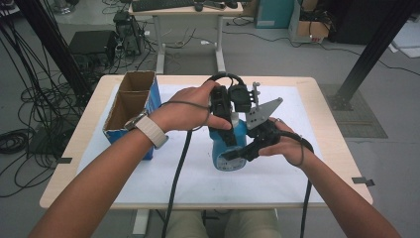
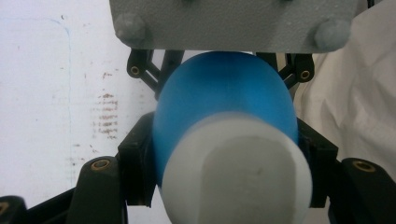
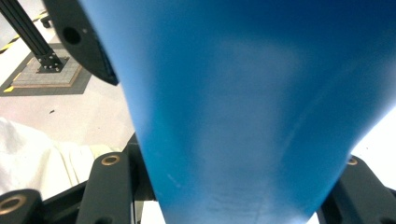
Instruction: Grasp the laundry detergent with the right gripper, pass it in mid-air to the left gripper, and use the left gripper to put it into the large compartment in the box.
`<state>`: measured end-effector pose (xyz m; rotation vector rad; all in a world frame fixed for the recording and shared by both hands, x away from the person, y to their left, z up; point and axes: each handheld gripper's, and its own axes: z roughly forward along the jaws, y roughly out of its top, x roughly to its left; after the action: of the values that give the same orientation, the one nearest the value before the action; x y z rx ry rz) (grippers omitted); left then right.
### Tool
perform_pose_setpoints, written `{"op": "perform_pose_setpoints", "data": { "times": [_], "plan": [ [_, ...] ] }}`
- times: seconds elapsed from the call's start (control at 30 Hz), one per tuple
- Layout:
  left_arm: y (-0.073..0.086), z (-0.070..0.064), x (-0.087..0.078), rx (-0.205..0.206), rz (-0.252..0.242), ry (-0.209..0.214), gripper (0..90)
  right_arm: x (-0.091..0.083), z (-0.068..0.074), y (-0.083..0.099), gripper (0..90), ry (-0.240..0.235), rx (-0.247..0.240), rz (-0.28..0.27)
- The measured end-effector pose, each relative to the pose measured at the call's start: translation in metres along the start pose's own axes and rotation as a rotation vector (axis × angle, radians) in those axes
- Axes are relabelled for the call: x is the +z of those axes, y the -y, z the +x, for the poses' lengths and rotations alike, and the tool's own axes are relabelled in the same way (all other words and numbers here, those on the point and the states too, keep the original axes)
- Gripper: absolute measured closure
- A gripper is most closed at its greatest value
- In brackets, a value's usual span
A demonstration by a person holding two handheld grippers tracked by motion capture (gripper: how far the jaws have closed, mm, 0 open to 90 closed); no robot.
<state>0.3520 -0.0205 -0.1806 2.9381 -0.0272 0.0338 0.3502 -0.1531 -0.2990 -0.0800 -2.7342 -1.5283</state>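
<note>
Right gripper view: blue bottle (image 3: pixel 243 107) blurred, edges cut off.

bottle: blue plastic bottle (image 1: pixel 229 148), matte blue body, white cap (image 2: pixel 236 173)
left gripper (image 1: pixel 224 116): black jaws, brass-coloured screws
right gripper (image 1: pixel 245 148): black, with a pale grey three-cornered plate (image 1: pixel 261 115)
box: open cardboard box (image 1: pixel 130 106), brown inside, blue outer wall
mat: white table mat (image 1: pixel 297 163), thin blue outline, brownish smudges
table: light wooden table (image 1: pixel 332 144)
wrist strap (image 1: pixel 151 130): cream
</note>
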Motion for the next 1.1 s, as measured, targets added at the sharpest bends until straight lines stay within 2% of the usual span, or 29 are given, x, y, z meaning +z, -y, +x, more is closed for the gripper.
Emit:
{"op": "perform_pose_setpoints", "data": {
  "times": [0.1, 0.3, 0.63, 0.73, 0.77, 1.1],
  "plan": [
    [-0.0002, -0.0001, 0.0001, 0.000, 0.001, -0.002, 37.4, -0.0012, -0.0009, -0.0006, 43.1, -0.009, -0.009, 0.022],
    [-0.0018, 0.0004, 0.0003, 0.015, 0.003, -0.002, 37.4, -0.0011, -0.0005, 0.0000, 43.1, 0.003, -0.009, 0.008],
    [-0.0028, -0.0003, -0.0004, 0.003, -0.004, -0.007, 37.4, -0.0029, -0.0003, 0.0005, 43.0, 0.004, -0.006, 0.005],
    [-0.0034, 0.0007, -0.0006, 0.014, -0.001, -0.003, 37.4, -0.0035, -0.0004, 0.0004, 43.1, 0.006, -0.006, 0.006],
    [-0.0032, -0.0002, -0.0008, 0.001, -0.004, -0.005, 37.4, -0.0038, -0.0005, 0.0003, 43.1, 0.006, -0.006, 0.007],
    [-0.0036, 0.0013, -0.0013, 0.011, -0.005, -0.007, 37.4, -0.0053, -0.0017, -0.0006, 43.0, 0.003, -0.010, 0.018]
  ]
}}
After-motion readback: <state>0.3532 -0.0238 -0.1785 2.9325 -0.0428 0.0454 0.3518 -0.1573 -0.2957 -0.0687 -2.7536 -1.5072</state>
